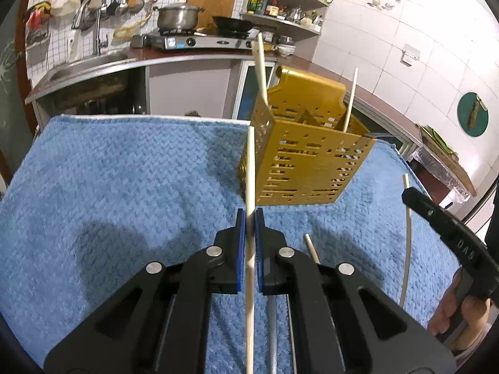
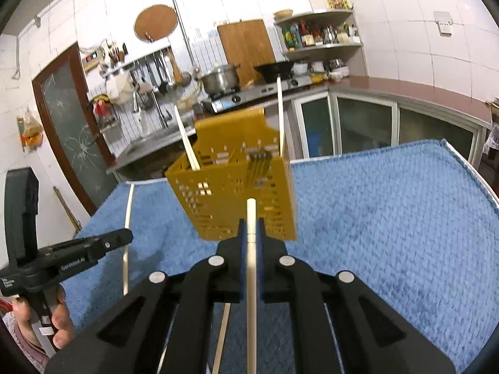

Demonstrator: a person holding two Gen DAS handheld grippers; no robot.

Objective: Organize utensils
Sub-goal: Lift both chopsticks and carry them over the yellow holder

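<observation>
Left wrist view: left gripper [image 1: 249, 218] clamps a pale wooden chopstick [image 1: 250, 168], tip toward perforated gold plastic caddy [image 1: 305, 168] near the blue towel's [image 1: 124, 171] far edge; right gripper [image 2: 252, 227] clamps another chopstick [image 2: 251, 218], likewise aimed.

Utensil holder [image 1: 307, 159]: mustard-gold, pierced with rows of small rectangular slots. Towel [image 1: 124, 187]: sky blue, woven zigzag texture, white edge at 12 o'clock. Chopsticks [image 1: 250, 187]: pale cream. Left gripper [image 1: 249, 218]: black body, blue pads. Right gripper [image 2: 252, 227]: black, blue pads. Wall tiles [image 2: 405, 31]: white. Cutting board [image 2: 246, 43]: brown wood.
</observation>
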